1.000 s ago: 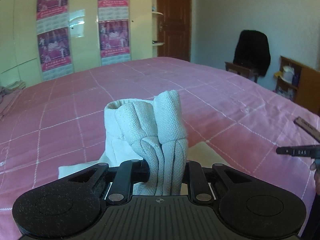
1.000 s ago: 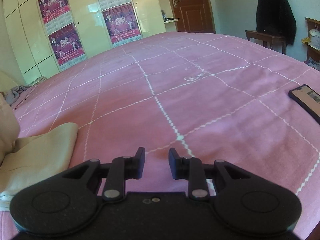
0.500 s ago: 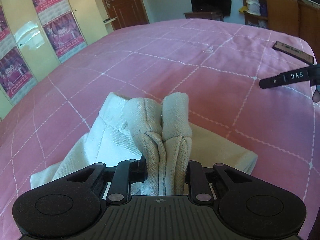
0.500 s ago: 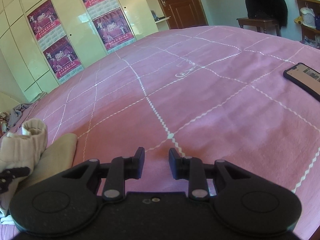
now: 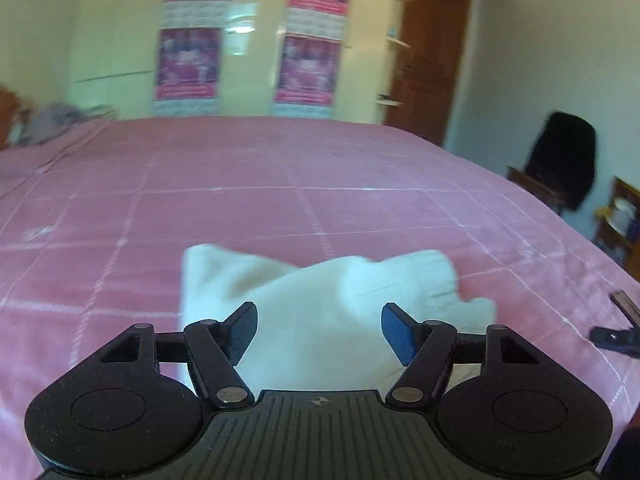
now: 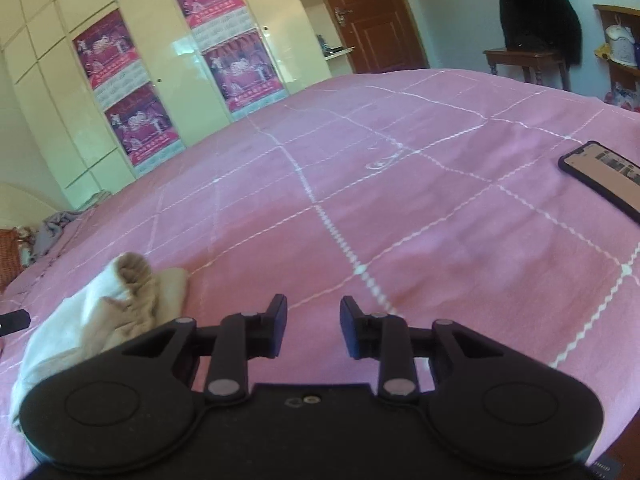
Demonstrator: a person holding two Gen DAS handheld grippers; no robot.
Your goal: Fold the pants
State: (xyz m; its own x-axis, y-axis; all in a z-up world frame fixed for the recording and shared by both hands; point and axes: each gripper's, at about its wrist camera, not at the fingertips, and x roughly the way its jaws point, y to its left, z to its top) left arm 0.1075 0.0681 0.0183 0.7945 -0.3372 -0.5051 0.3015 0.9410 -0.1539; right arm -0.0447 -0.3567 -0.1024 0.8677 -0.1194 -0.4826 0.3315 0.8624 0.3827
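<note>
The pants (image 5: 332,312), cream-coloured and bundled into a loose folded heap, lie on the pink quilted bedspread (image 5: 360,216) directly ahead of the left gripper (image 5: 319,334), whose jaws are opening with nothing pressed between the blue pads; the cloth shows beyond and below the fingers rather than in them, so it looks let go and free to settle where it lies. From the right wrist view the same pants (image 6: 104,312) sit off to the left, one rolled end standing up a little, well apart from the right gripper (image 6: 313,330), whose jaws are also opening, only part-way apart, over bare bedspread (image 6: 440,240) with nothing between them; that hand seems kept clear so as not to disturb the heap. A phone (image 6: 604,176) rests near the right edge of the bed, away from the work. Judging by the lumpy, uneven shape, the fold is laid but not yet tidy, and flattening the raised end would be the likely thing left to do
</note>
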